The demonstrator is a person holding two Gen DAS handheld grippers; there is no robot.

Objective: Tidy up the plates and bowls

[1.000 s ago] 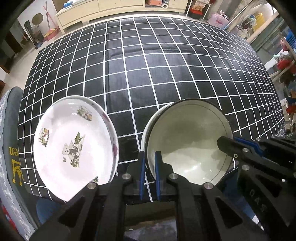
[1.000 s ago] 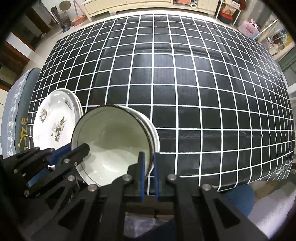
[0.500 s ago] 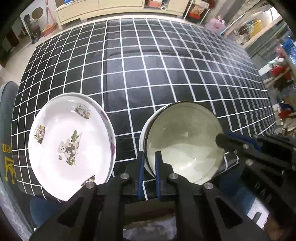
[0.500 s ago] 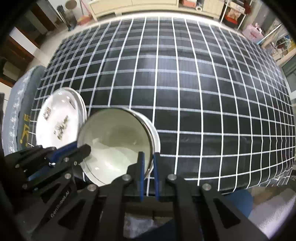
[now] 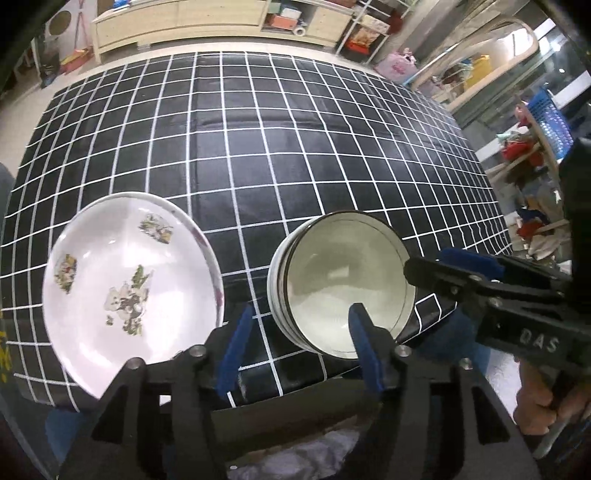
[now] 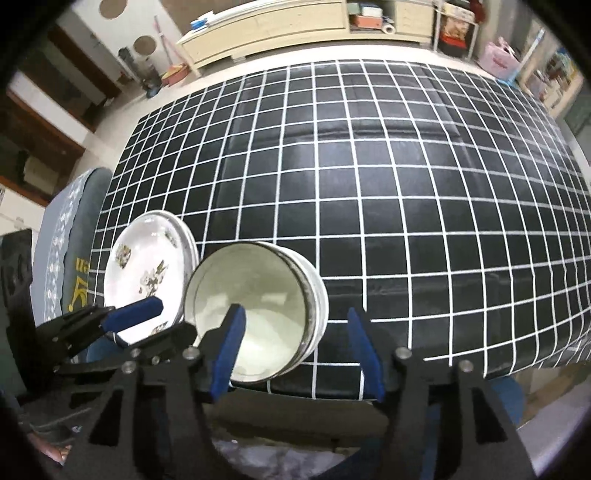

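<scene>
A stack of white bowls with dark rims (image 5: 343, 280) stands near the front edge of the black checked table (image 5: 258, 129). To its left lies a stack of white plates printed with bears (image 5: 129, 273). My left gripper (image 5: 299, 350) is opening: the bowl's near-left rim lies between its blue pads, and neither pad presses on it. My right gripper (image 6: 295, 350) is opening too, astride the right rim of the bowl (image 6: 255, 306) without touching it. Each gripper shows in the other's view: the right gripper (image 5: 424, 260) and the left gripper (image 6: 173, 319). The plates (image 6: 144, 280) sit behind the left gripper.
The checked cloth stretches far back and to the right. A chair with a grey cushion (image 6: 66, 229) stands at the table's left end. A pale sideboard (image 5: 184, 22) lines the far wall, and cluttered shelves (image 5: 524, 155) stand at the right. A hand (image 5: 535, 402) holds the right gripper.
Both grippers were shut on the top bowl's rim, left and right. Both have now let go and their jaws stand apart. The bowl rests on its stack.
</scene>
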